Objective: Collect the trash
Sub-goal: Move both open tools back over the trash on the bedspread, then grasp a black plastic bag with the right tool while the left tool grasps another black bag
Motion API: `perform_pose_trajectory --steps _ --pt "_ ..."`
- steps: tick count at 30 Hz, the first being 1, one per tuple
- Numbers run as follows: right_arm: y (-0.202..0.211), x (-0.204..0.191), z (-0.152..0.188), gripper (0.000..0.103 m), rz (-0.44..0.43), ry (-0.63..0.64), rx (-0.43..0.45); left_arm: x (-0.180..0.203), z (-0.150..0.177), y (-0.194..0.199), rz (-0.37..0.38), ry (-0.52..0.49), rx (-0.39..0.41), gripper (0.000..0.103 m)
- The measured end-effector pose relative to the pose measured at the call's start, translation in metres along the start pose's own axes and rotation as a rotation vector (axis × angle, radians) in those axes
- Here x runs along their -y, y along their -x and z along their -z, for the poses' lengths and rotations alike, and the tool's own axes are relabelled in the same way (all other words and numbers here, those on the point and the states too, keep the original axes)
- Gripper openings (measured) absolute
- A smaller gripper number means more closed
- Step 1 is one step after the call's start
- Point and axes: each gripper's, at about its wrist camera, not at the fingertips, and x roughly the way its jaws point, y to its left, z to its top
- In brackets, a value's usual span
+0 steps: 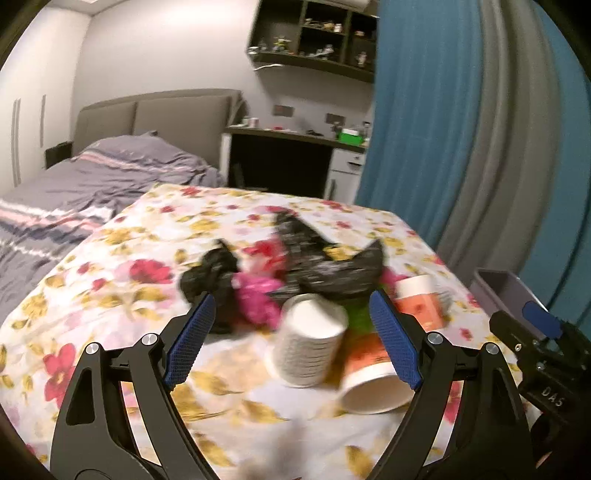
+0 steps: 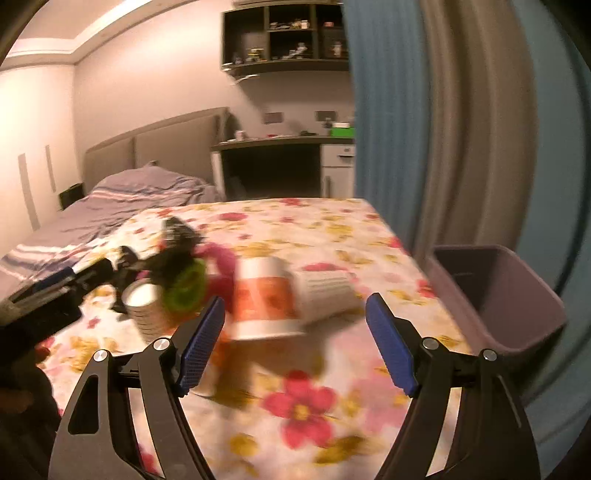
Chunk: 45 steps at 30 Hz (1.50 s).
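In the left wrist view the left claw stands wide apart in the lower centre of the frame, its blue pads clear of everything, with nothing gripped. Between and just beyond its fingers the trash lies in a blurred heap on the table, which is covered with a floral cloth: a white ribbed paper cup tipped on its side, an orange and white cup lying just to its right with its open mouth toward the camera, and a second orange and white cup standing further right. Behind them sit a pink crumpled wrapper, a small black crumpled bag to the left, and a larger black plastic bag toward the centre. At the right edge a grey bin shows beside the table, partly hidden by the right claw, which is also parted and empty. In the right wrist view that claw's pads frame the lower centre of the frame around bare cloth, the cups lying just beyond them in the middle. The bin stands at the right of the frame, against the table's edge and below a blue curtain. A bed with grey striped bedding fills the left background, a desk and wall shelves behind.
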Motion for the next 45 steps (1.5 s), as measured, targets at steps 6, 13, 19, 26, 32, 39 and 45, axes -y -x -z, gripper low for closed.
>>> perform_pose_trajectory --steps 6,13,19,26,32,39,45 --pt "-0.021 -0.04 -0.011 0.073 -0.094 0.034 -0.023 -0.042 0.001 0.002 -0.08 0.063 0.005 0.084" --pt "-0.048 -0.068 -0.03 0.062 -0.174 0.005 -0.072 -0.065 0.005 0.002 -0.108 0.085 -0.002 0.084" --pt "-0.075 -0.073 -0.037 0.032 -0.175 0.003 -0.135 -0.07 0.007 -0.002 -0.1 0.082 -0.004 0.084" --pt "-0.074 -0.07 -0.038 0.002 -0.183 0.006 -0.116 -0.074 0.008 -0.01 -0.084 0.086 -0.014 0.084" --pt "-0.049 -0.049 -0.049 0.002 -0.182 -0.036 -0.041 -0.071 0.008 -0.018 -0.068 0.073 -0.022 0.084" --pt "-0.023 -0.022 -0.061 0.001 -0.182 -0.089 0.036 -0.068 0.009 -0.028 -0.063 0.062 -0.04 0.084" --pt "-0.007 -0.007 -0.068 0.001 -0.187 -0.099 0.088 -0.068 0.004 -0.042 -0.068 0.064 -0.049 0.084"
